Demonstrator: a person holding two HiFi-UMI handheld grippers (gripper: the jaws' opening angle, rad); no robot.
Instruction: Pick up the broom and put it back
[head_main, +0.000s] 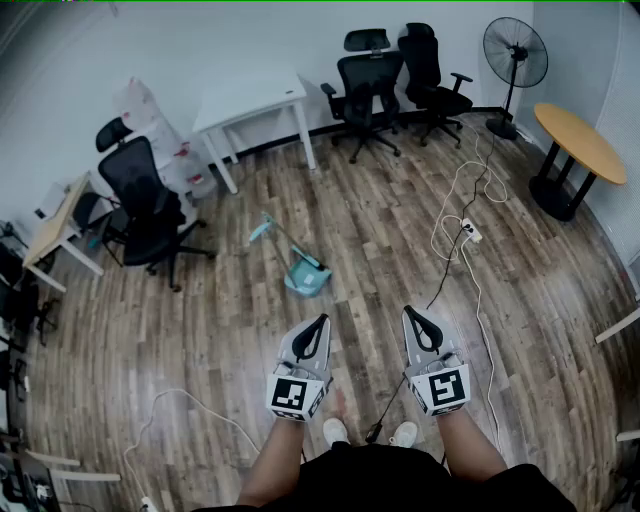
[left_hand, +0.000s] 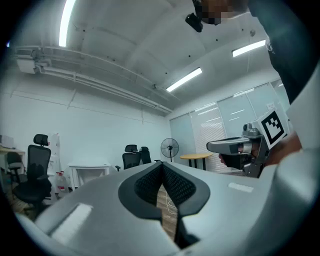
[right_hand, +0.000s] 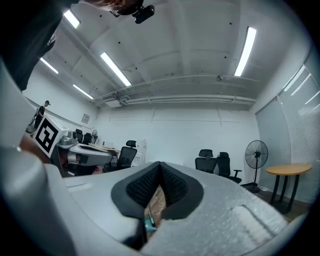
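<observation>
The broom (head_main: 296, 262) lay flat on the wooden floor (head_main: 380, 230), its teal head nearest the person and its handle running away toward the white surface (head_main: 250, 100). It was out in the open, well apart from the office chairs (head_main: 150, 210), so it could be approached directly. Both the left tongs (head_main: 318, 325) and the right tongs (head_main: 413, 316) were closed on nothing and held level and side by side. They pointed toward the broom but were well short of it, which suggests the person was only lining up. The pickup had not yet begun.
</observation>
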